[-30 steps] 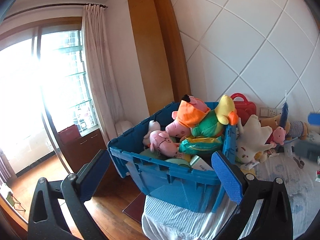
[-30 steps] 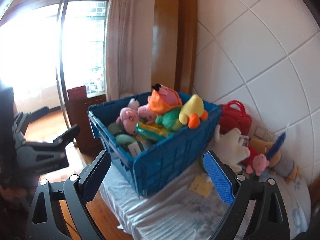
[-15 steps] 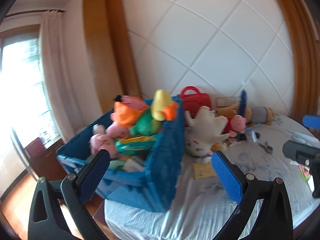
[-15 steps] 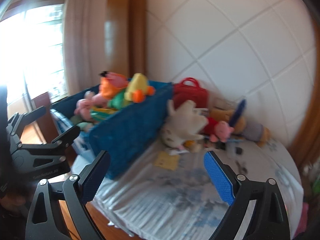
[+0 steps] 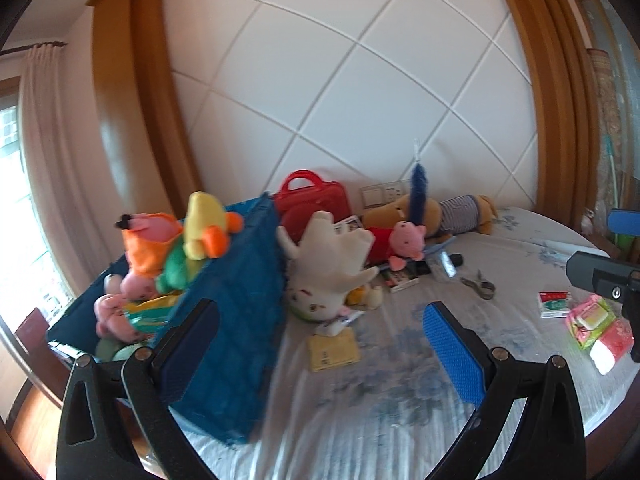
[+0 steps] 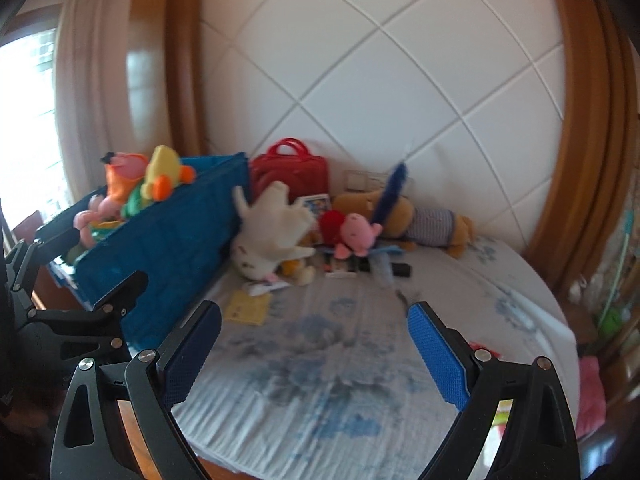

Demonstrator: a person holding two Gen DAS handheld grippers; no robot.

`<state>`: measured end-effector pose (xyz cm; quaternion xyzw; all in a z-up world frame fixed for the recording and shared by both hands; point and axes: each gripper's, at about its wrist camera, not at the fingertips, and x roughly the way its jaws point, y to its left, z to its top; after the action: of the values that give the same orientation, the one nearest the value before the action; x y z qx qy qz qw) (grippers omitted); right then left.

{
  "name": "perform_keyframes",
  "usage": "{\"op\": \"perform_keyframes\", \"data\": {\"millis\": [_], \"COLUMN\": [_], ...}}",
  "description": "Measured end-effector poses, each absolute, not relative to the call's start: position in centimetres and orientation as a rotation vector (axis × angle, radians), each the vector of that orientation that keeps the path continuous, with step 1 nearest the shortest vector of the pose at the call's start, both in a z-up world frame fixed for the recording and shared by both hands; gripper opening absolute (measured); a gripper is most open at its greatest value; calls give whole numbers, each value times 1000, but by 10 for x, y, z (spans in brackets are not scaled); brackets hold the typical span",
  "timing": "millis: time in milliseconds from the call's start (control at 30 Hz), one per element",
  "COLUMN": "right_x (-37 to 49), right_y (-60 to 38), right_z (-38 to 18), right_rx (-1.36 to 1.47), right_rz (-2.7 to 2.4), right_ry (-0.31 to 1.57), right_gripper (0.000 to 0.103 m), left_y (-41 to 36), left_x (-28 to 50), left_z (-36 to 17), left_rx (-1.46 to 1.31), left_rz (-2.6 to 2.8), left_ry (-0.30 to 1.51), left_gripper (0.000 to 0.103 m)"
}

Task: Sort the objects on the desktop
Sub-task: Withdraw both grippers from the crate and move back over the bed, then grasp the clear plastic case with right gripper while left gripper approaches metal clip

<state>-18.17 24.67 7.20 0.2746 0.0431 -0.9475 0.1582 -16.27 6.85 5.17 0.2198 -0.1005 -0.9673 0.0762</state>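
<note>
A blue crate (image 5: 236,320) full of plush toys stands at the table's left end; it also shows in the right wrist view (image 6: 168,244). A white plush (image 5: 328,264) leans against it, with a pink pig plush (image 5: 404,240), a brown striped plush (image 5: 444,212) and a red bag (image 5: 316,200) behind. A yellow card (image 5: 332,348), scissors (image 5: 478,284) and small packets (image 5: 588,316) lie on the cloth. My left gripper (image 5: 320,348) is open and empty above the table. My right gripper (image 6: 316,356) is open and empty above the front edge.
A white-and-blue tablecloth (image 6: 328,344) covers the round table. A padded white wall (image 5: 360,80) stands behind. A window with curtain (image 5: 40,160) is at the left. The right gripper's body (image 5: 604,276) shows at the left view's right edge.
Both views have swung to the right, from the window and crate toward the table's middle and right side. Both grippers stay open and empty.
</note>
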Motion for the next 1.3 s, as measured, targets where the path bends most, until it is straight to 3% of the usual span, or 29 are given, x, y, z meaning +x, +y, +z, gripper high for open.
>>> {"op": "perform_keyframes", "data": {"millis": [567,967,1300], "right_x": [-220,-296,-375], "right_y": [337,322,289], "right_z": [40,9,-34], "right_rx": [928,1045,1065], "right_rz": [-2848,-2858,-2782], "right_ry": [20,-42,16], "right_gripper": [97,97,97], "left_y": [147,110,67], "left_x": [-218,-285,-348], "left_z": [9,-41,-61], "left_rx": [739,870,914], "left_rz": [-3010,-3008,-2935], "left_ry": [-406,-420,-435], "left_gripper": [103,103,103]}}
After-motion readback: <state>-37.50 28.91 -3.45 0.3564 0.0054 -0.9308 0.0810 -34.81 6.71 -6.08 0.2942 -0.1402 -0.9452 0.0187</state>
